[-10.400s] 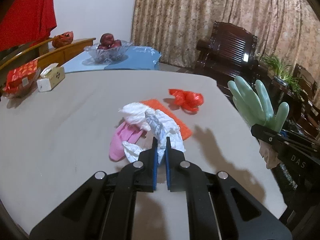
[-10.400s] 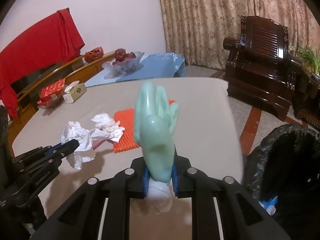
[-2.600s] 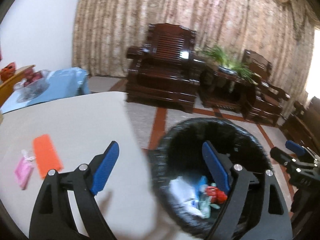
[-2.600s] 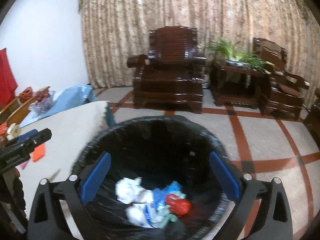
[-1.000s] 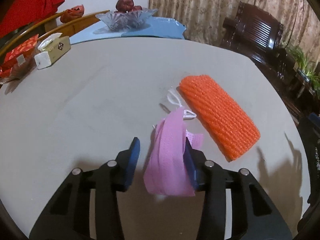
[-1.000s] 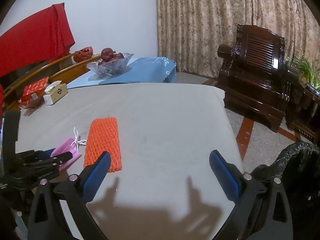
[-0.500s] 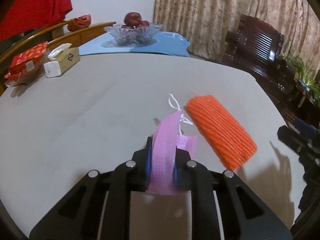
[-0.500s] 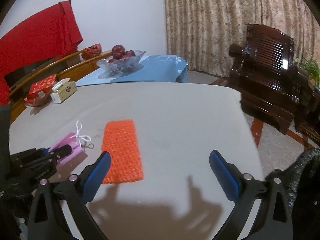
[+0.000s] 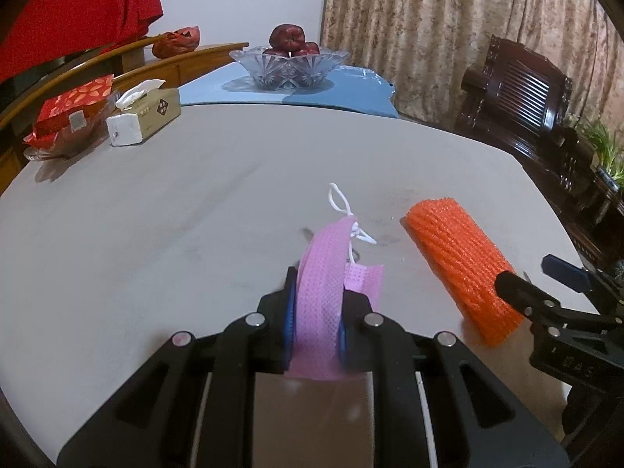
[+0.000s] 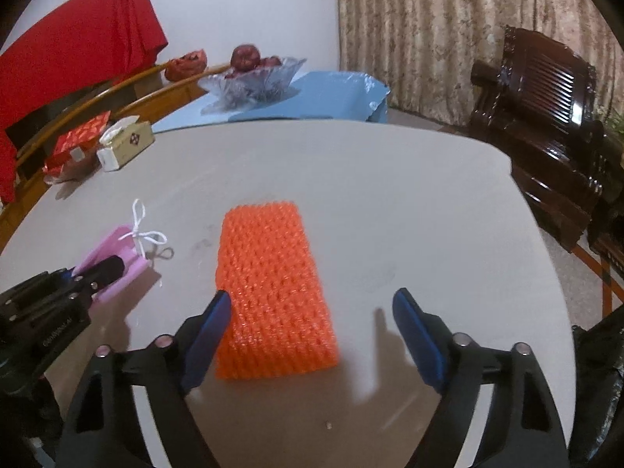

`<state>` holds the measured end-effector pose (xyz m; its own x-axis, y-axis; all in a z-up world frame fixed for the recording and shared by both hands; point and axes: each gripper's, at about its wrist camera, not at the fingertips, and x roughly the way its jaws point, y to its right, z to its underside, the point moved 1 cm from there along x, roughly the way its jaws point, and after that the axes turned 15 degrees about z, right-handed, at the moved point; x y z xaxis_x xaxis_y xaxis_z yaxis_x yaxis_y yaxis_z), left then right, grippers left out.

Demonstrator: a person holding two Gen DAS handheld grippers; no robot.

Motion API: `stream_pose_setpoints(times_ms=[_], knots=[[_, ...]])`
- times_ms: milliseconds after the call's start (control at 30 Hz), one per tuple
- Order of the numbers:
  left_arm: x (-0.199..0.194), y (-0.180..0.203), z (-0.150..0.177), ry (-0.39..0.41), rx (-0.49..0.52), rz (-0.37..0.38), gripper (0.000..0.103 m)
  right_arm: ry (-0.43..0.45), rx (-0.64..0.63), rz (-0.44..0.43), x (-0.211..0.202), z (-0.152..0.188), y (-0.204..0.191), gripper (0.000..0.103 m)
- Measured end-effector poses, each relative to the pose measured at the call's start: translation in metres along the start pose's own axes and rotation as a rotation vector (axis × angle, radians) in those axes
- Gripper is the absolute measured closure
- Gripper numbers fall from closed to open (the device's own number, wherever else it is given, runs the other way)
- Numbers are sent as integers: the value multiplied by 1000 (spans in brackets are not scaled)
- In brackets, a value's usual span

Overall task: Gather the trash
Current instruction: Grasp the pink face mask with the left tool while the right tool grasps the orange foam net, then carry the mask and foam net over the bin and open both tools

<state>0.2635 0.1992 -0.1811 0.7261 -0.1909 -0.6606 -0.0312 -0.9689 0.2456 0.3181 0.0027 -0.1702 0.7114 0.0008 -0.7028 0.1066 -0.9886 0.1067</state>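
The left hand-held gripper (image 9: 315,321) pinches the soft, light pink mask (image 9: 325,284) mid-fold, while the wide-open right hand-held gripper (image 10: 308,337) straddles the squashy orange foam net (image 10: 269,292).

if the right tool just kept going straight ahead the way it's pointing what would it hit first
Most likely the orange foam net: it lies on the table just ahead of the open right tool, nearer its left finger. Depth is uncertain.

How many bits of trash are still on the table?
2. A pink mask pinched in the left gripper, and an orange foam net lying flat in front of the open right gripper. Others may be out of view.
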Motion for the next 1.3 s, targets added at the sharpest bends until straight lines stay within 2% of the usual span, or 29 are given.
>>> stream_pose_setpoints(times_ms=[100, 133, 267, 433, 700, 900, 1300], knots=[[0, 0, 1, -1, -5, -1, 87, -44, -16, -35, 7, 3, -5, 46], [0, 0, 1, -1, -6, 0, 87, -62, -16, -75, 9, 5, -7, 56], [0, 1, 1, -5, -6, -3, 87, -62, -21, -116, 6, 7, -10, 72], [-2, 6, 3, -12, 3, 5, 87, -38, -10, -118, -4, 8, -6, 89], [-16, 37, -1, 12, 46, 43, 87, 9, 43, -111, -29, 5, 18, 89], [-26, 66, -4, 25, 68, 99, 87, 74, 61, -66, -61, 2, 43, 89], [-53, 121, -5, 56, 130, 183, 87, 136, 124, -8, -108, 7, 95, 89]])
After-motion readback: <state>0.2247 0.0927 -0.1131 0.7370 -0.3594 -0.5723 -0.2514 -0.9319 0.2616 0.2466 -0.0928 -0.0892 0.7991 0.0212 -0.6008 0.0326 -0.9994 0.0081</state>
